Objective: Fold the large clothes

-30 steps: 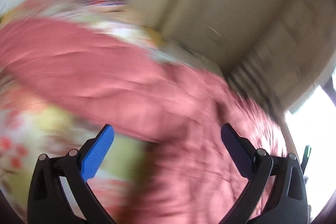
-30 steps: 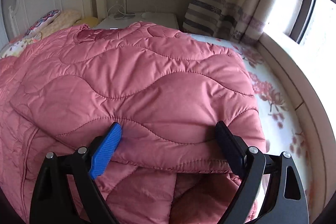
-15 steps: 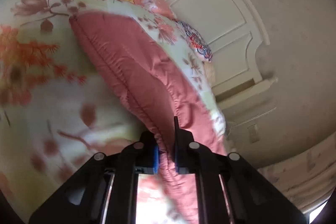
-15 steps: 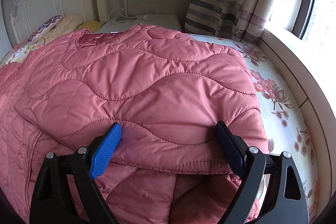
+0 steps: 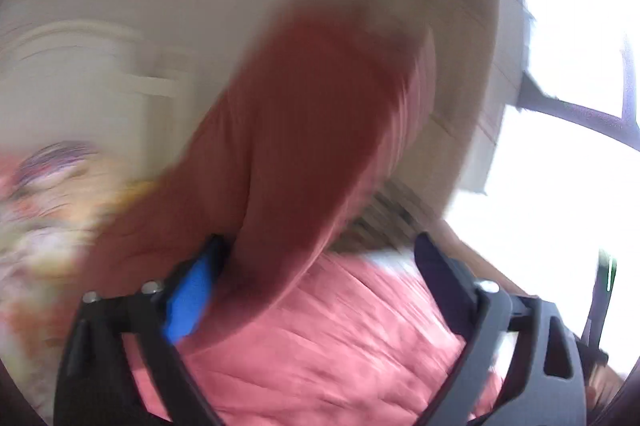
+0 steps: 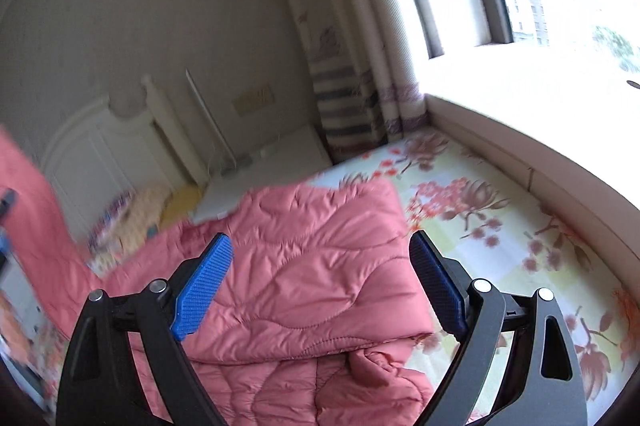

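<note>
A pink quilted coat (image 6: 304,266) lies folded on the bed's floral sheet (image 6: 500,226). My right gripper (image 6: 320,238) hovers open above it, with nothing between its fingers. At the left edge of the right wrist view a raised part of the coat (image 6: 32,210) hangs in the air. The left wrist view is blurred. There my left gripper (image 5: 320,242) has its jaws opening wide. A lifted flap of the coat (image 5: 312,114) stands between them, close against the blue left pad (image 5: 192,294) and free of the other pad. The rest of the coat (image 5: 340,346) lies below.
A white headboard (image 6: 100,154) and patterned pillows (image 6: 128,218) are at the back left. A white nightstand (image 6: 280,154) stands by the striped curtain (image 6: 344,98). A wide window sill (image 6: 520,98) runs along the bed's right side.
The left gripper, shut on the coat's edge half a second ago, now stands wide and has swung toward the window with the flap. The right gripper has risen and rolled.
</note>
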`<state>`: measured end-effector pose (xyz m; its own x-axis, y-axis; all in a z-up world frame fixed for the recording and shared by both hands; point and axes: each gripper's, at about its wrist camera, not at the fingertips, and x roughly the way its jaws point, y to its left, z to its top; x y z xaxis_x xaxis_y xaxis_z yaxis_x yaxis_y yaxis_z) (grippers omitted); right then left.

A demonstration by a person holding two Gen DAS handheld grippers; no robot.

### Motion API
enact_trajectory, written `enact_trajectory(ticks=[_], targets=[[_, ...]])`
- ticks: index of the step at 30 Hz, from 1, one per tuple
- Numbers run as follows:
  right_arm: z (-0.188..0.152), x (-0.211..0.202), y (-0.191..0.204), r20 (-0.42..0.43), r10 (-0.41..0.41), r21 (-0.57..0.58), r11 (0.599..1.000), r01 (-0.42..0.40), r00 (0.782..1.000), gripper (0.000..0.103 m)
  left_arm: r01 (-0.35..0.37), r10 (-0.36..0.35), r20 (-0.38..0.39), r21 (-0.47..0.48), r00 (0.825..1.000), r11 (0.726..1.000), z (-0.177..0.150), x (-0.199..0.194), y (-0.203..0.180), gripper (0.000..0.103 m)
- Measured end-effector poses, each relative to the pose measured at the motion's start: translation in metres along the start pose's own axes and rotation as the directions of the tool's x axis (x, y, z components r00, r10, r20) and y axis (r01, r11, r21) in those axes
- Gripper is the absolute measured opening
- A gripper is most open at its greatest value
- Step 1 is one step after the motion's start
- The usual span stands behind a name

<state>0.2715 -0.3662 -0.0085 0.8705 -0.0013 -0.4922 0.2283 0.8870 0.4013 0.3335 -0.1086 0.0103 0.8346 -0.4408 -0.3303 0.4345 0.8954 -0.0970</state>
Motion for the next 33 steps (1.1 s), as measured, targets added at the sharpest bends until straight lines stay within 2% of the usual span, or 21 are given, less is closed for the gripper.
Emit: enact_trajectory(ticks=[1,3,6,8,10,12,14,15,16,18,19,20,21,22,24,28,29,30,31,32,33], targets=[[0.002,-0.010,-0.004,0.023,-0.001,0.008,1.000,0.001,1.000,0.086,0.038,-0.034,-0.045,0.096,0.998,0.995,-0.014,0.010,-0.030,0.095],[0.006,-0.021,-0.010,0.031,-0.020,-0.002,1.000,0.020,0.999,0.086,0.087,-0.053,-0.117,0.308,0.992,0.947,-0.050,0.021,-0.085,0.095],[0.007,-0.029,-0.022,0.012,-0.061,-0.029,0.998,0.061,0.998,0.087,0.109,-0.053,-0.142,0.425,0.988,0.899,-0.084,0.016,-0.109,0.095],[0.004,-0.028,-0.030,-0.011,-0.070,-0.019,0.997,0.070,0.997,0.087,0.089,-0.029,-0.146,0.420,0.989,0.903,-0.094,0.007,-0.096,0.095],[0.000,-0.023,-0.035,-0.044,-0.068,0.009,0.998,0.068,0.997,0.087,0.051,0.004,-0.156,0.346,0.988,0.937,-0.094,-0.006,-0.067,0.095],[-0.006,-0.015,-0.034,-0.076,-0.037,0.037,0.999,0.040,0.996,0.087,-0.032,0.061,-0.147,0.188,0.987,0.982,-0.090,-0.012,-0.019,0.095],[-0.011,-0.010,-0.023,-0.112,0.009,0.026,1.000,-0.006,0.994,0.087,-0.146,0.146,-0.129,0.011,0.981,0.989,-0.091,-0.031,0.036,0.096],[-0.013,-0.006,-0.015,-0.133,0.030,0.006,1.000,-0.029,0.991,0.087,-0.227,0.213,-0.125,-0.116,0.969,0.967,-0.094,-0.038,0.070,0.096],[-0.016,-0.004,-0.007,-0.153,0.042,-0.016,0.999,-0.045,0.987,0.087,-0.292,0.267,-0.132,-0.228,0.954,0.929,-0.093,-0.047,0.102,0.096],[-0.021,0.005,0.016,-0.205,0.073,-0.073,0.993,-0.090,0.976,0.086,-0.386,0.348,-0.166,-0.397,0.923,0.833,-0.101,-0.058,0.145,0.096],[-0.023,0.010,0.026,-0.229,0.088,-0.092,0.989,-0.112,0.969,0.086,-0.427,0.387,-0.186,-0.483,0.903,0.764,-0.110,-0.065,0.167,0.095],[-0.026,0.015,0.034,-0.250,0.098,-0.103,0.986,-0.127,0.963,0.086,-0.471,0.437,-0.200,-0.539,0.877,0.699,-0.119,-0.071,0.182,0.095],[-0.029,0.020,0.043,-0.273,0.107,-0.115,0.983,-0.143,0.956,0.086,-0.502,0.476,-0.205,-0.557,0.855,0.661,-0.125,-0.076,0.189,0.095],[-0.033,0.027,0.053,-0.300,0.114,-0.130,0.979,-0.159,0.947,0.085,-0.518,0.498,-0.208,-0.565,0.842,0.642,-0.123,-0.086,0.199,0.095],[-0.041,0.042,0.068,-0.350,0.115,-0.150,0.973,-0.177,0.930,0.084,-0.524,0.508,-0.209,-0.579,0.836,0.624,-0.124,-0.091,0.205,0.096],[-0.059,0.072,0.084,-0.426,0.060,-0.194,0.969,-0.155,0.903,0.077,-0.529,0.506,-0.221,-0.583,0.834,0.617,-0.128,-0.090,0.207,0.096],[-0.063,0.078,0.086,-0.431,0.052,-0.200,0.968,-0.151,0.901,0.061,-0.528,0.500,-0.227,-0.582,0.835,0.618,-0.130,-0.091,0.205,0.096],[-0.067,0.080,0.089,-0.428,0.051,-0.209,0.966,-0.154,0.902,0.037,-0.529,0.493,-0.235,-0.579,0.837,0.620,-0.130,-0.089,0.206,0.096],[-0.069,0.080,0.092,-0.422,0.053,-0.216,0.964,-0.157,0.905,0.030,-0.529,0.493,-0.236,-0.577,0.838,0.622,-0.130,-0.090,0.201,0.096],[-0.068,0.077,0.093,-0.401,0.039,-0.226,0.964,-0.140,0.915,0.016,-0.530,0.493,-0.237,-0.575,0.837,0.623,-0.128,-0.090,0.201,0.097],[-0.065,0.072,0.095,-0.367,0.033,-0.233,0.964,-0.126,0.930,0.013,-0.532,0.492,-0.242,-0.573,0.836,0.623,-0.128,-0.090,0.200,0.098]])
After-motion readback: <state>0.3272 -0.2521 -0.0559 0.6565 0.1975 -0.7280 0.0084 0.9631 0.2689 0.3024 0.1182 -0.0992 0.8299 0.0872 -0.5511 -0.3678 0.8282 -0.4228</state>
